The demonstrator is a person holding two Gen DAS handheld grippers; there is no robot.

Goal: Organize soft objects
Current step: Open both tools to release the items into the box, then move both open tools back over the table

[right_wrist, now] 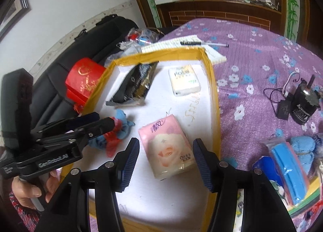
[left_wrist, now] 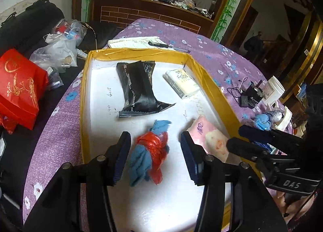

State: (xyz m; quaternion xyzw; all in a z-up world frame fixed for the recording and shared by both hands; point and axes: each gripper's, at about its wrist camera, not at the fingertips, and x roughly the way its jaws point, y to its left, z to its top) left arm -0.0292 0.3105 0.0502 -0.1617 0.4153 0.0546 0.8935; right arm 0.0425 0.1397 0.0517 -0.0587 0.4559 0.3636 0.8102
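Motor (right_wrist: 302, 105) fully visible right view; left view cropped.

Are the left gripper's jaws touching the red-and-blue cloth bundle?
Apart. The left wrist view shows white tray floor between the cloth bundle and each jaw of the left gripper.

White wall (right_wrist: 66, 0), dark wooden cabinet (left_wrist: 153, 13), perhaps mirrored.
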